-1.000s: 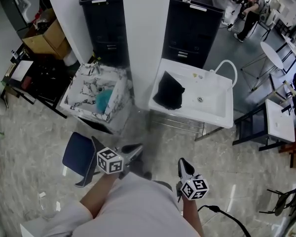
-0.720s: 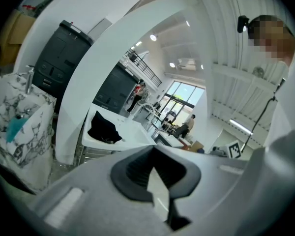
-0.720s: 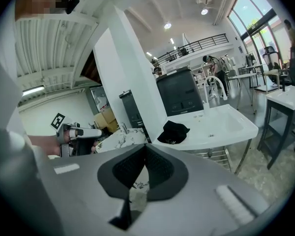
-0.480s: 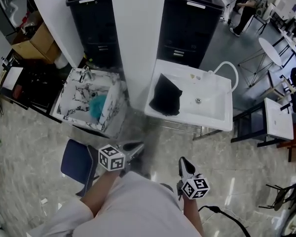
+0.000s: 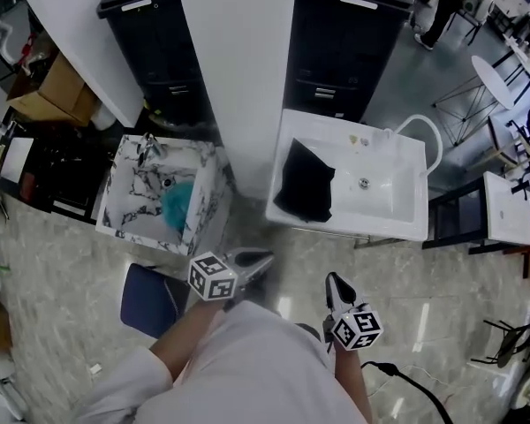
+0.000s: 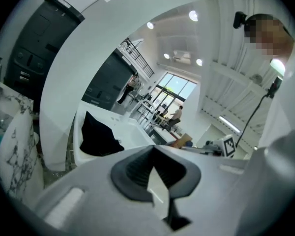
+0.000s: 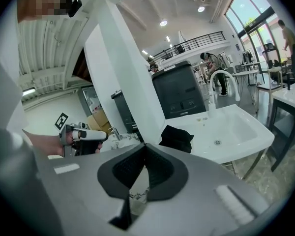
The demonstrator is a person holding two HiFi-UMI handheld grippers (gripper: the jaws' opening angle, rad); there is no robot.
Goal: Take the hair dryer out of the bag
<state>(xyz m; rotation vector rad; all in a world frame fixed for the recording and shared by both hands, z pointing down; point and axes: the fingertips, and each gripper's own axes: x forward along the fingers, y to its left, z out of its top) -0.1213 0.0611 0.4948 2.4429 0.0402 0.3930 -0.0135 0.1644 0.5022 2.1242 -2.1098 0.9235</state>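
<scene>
My left hand-held gripper (image 5: 258, 261) and right hand-held gripper (image 5: 335, 283) are clenched, empty. Open floor (image 5: 300, 253) runs ahead to the sink (image 5: 362, 229) rim. The black, slumped bag (image 5: 305, 184) lies inside, ahead between them.

Person wearing white short-sleeved shirt (image 5: 247, 369). Left gripper (image 5: 263, 257), right gripper (image 5: 333, 279) showing grey shells, black ribbed pads (image 6: 137, 170), carrying black-and-white marker cubes (image 5: 213, 277). Black cable (image 5: 408, 384) trailing behind right.

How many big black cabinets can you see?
2. The left cabinet stands behind the marbled sink, left of the white pillar. The right cabinet stands behind the white sink. Others may be hidden.
</scene>
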